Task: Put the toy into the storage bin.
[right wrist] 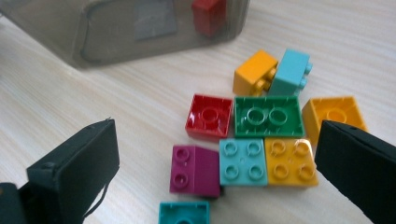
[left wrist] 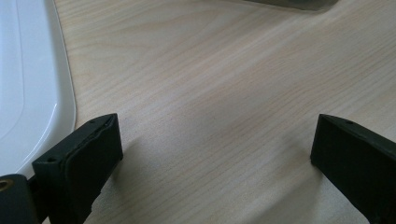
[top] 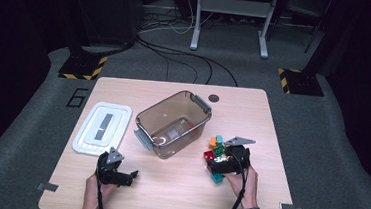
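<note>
Toy bricks [right wrist: 243, 140] | one red brick [right wrist: 208, 15] already in clear bin [top: 172, 121], rest loose on worktop [top: 176, 194] | right gripper [right wrist: 217, 158] open over pile | left gripper [left wrist: 212, 154] open, idle, empty

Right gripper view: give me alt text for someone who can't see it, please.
The right gripper, jaws wide apart, hangs over a cluster of toy bricks on the wooden table: red, green, orange, light blue, purple and teal. Behind them stands a smoky clear bin with a red brick inside.
</note>
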`<state>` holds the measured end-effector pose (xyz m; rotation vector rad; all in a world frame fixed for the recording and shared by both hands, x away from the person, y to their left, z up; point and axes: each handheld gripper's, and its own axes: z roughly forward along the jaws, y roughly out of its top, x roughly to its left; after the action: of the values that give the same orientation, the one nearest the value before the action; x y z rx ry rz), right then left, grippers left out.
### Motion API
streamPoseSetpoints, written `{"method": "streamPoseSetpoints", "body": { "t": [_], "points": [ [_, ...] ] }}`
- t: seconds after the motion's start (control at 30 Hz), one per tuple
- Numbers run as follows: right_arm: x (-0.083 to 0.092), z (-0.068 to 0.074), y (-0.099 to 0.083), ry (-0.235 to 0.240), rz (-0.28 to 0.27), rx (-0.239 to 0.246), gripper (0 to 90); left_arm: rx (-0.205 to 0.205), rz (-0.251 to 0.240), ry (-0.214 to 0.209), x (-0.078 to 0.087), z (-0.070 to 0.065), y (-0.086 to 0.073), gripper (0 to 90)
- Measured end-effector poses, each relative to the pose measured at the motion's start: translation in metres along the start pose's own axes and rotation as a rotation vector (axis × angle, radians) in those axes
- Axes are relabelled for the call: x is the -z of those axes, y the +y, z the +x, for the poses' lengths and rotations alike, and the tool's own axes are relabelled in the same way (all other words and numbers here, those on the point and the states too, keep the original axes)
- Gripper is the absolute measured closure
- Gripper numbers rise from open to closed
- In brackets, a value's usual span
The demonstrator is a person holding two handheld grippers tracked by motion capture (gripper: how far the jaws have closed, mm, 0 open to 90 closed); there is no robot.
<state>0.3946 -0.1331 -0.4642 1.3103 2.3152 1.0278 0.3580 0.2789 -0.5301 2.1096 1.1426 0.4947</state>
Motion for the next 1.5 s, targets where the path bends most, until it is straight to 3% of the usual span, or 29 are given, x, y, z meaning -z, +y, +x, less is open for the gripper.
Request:
{"method": "streamPoseSetpoints", "body": {
  "t": [0.5,0.6,0.63,0.67,0.7,0.73,0.77,0.8,0.83,0.9,1.17,1.5],
  "points": [
    [-0.008,0.012,-0.040,-0.006,0.073,-0.006,1.0,-0.001,-0.003,0.004,0.000,0.000,0.000,1.8],
    [-0.007,0.014,-0.047,-0.019,0.066,-0.009,7.2,0.000,-0.002,0.003,0.000,0.000,0.000,1.8],
    [-0.005,0.014,-0.051,-0.023,0.056,-0.003,14.4,0.000,-0.002,0.004,0.000,0.000,0.000,1.8],
    [-0.005,0.014,-0.051,-0.023,0.056,-0.003,14.4,0.000,-0.002,0.004,0.000,0.000,0.000,1.8],
    [-0.004,0.014,-0.053,-0.037,0.046,0.007,20.3,-0.001,-0.003,0.004,0.000,0.000,0.000,1.8],
    [-0.004,0.014,-0.053,-0.037,0.046,0.007,20.3,0.000,-0.002,0.004,0.000,0.000,0.000,1.8],
    [-0.001,0.015,-0.054,-0.039,0.035,-0.002,33.1,-0.001,-0.003,0.004,0.000,0.000,0.000,1.8],
    [-0.001,0.015,-0.054,-0.039,0.035,-0.002,33.1,-0.001,-0.003,0.004,0.000,0.000,0.000,1.8],
    [0.000,0.015,-0.055,-0.028,0.032,0.013,40.3,0.000,-0.003,0.004,0.000,0.000,0.000,1.8],
    [0.001,0.015,-0.056,-0.016,0.035,0.012,44.2,-0.001,-0.002,0.004,0.000,0.000,0.000,1.9],
    [-0.004,0.017,-0.059,-0.004,0.049,0.034,57.0,-0.001,-0.005,0.003,0.000,0.000,0.000,1.9],
    [0.002,0.018,-0.054,-0.027,0.030,0.030,58.3,0.000,-0.004,0.002,0.000,0.000,0.000,2.0]
  ]
}}
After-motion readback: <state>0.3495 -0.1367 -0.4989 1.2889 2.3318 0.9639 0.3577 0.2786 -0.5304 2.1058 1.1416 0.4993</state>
